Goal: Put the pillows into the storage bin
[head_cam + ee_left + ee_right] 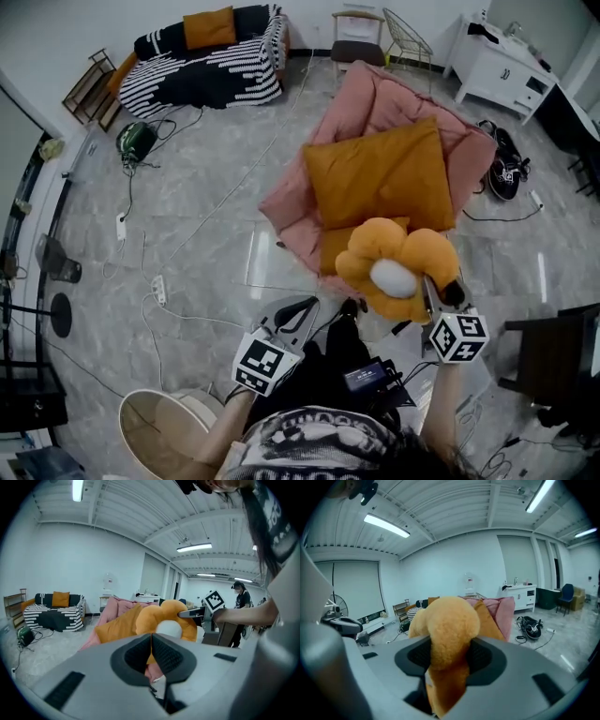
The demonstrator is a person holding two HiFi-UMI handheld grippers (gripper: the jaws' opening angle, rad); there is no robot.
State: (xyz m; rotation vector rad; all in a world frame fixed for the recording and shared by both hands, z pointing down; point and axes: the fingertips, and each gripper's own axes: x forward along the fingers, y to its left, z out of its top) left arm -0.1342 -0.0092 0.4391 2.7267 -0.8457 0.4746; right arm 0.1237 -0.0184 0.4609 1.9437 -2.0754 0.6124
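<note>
A flower-shaped orange pillow (398,267) with a white centre hangs in the air in front of me. My right gripper (441,295) is shut on one of its petals. In the right gripper view that petal (449,625) fills the gap between the jaws of the right gripper (450,656). My left gripper (296,317) is shut and empty, left of the flower pillow (166,618); the left gripper (151,641) shows its pads pressed together. A large square orange pillow (380,173) lies on a pink lounge cushion (375,94), with another orange pillow (333,246) below it. A round beige bin (155,427) stands at my lower left.
A striped sofa (211,70) with an orange cushion (208,28) stands at the back left. Cables and a power strip (159,289) run over the grey floor. A white cabinet (497,66), a black bag (506,169), chairs (356,37) and a dark table (558,361) are on the right.
</note>
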